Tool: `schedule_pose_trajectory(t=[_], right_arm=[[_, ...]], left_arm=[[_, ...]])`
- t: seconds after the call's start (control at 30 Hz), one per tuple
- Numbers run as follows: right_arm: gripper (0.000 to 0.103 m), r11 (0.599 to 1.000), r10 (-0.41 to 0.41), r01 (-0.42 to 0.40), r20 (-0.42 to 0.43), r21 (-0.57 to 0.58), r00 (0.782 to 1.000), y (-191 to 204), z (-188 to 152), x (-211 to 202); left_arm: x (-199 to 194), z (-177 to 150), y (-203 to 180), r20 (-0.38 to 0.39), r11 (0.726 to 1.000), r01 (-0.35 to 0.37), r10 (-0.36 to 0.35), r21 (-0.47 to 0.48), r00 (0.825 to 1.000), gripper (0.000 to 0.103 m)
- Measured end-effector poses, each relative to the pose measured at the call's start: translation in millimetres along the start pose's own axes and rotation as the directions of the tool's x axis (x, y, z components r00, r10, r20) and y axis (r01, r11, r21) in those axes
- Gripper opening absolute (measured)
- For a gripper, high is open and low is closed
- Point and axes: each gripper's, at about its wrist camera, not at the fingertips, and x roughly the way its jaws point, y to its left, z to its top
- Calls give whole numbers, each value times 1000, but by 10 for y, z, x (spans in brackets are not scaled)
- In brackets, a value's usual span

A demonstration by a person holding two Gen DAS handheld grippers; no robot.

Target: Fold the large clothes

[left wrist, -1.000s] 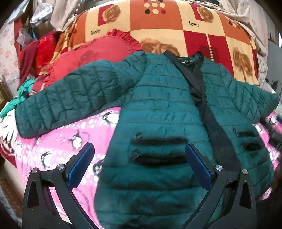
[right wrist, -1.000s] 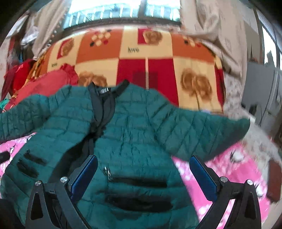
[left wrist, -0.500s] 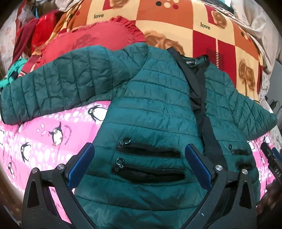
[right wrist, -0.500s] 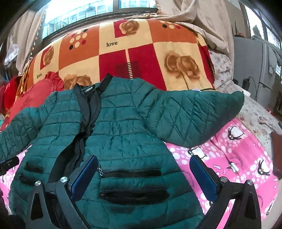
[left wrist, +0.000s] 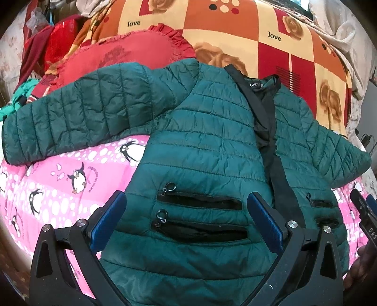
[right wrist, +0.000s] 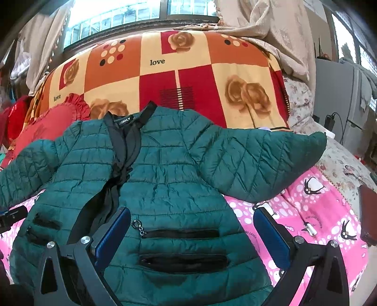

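Note:
A dark green quilted jacket (left wrist: pixel 207 146) (right wrist: pixel 169 179) lies front up on a pink penguin blanket (left wrist: pixel 61 179) (right wrist: pixel 313 211), both sleeves spread out sideways and a black placket down the middle. My left gripper (left wrist: pixel 186 219) hovers open over the jacket's left pockets (left wrist: pixel 200 202), holding nothing. My right gripper (right wrist: pixel 192 233) hovers open over the right pockets (right wrist: pixel 181 234), also empty. The left sleeve (left wrist: pixel 77 117) rests partly on a red cushion; the right sleeve (right wrist: pixel 264 162) reaches toward the bed's right side. The jacket's hem is hidden below both grippers.
A red frilled cushion (left wrist: pixel 122 54) (right wrist: pixel 47 122) and an orange-red checked "love" blanket (left wrist: pixel 259 30) (right wrist: pixel 179 70) lie behind the jacket. Red and green clothes (left wrist: pixel 47 47) are piled at far left. A window (right wrist: pixel 132 11), curtains and a grey cabinet (right wrist: pixel 339 94) stand beyond.
Both grippers have moved closer and lower over the jacket, so its pockets look larger. Both stay open. The jacket has not moved.

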Motion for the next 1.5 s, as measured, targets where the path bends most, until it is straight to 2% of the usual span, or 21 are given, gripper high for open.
schedule_pose_trajectory(t=[0.2,0.43,1.5], right_arm=[[103,1000,4,-4,2,5,1000,-19,-1,-13],[103,1000,3,-3,9,10,1000,-35,17,-57],[103,999,22,-22,8,-38,1000,89,-24,25]], left_arm=[[-74,-14,-95,49,998,-40,38,42,998,103],[-101,-32,-180,73,996,-57,51,75,996,103],[-157,-26,-181,90,997,-33,26,73,996,103]])
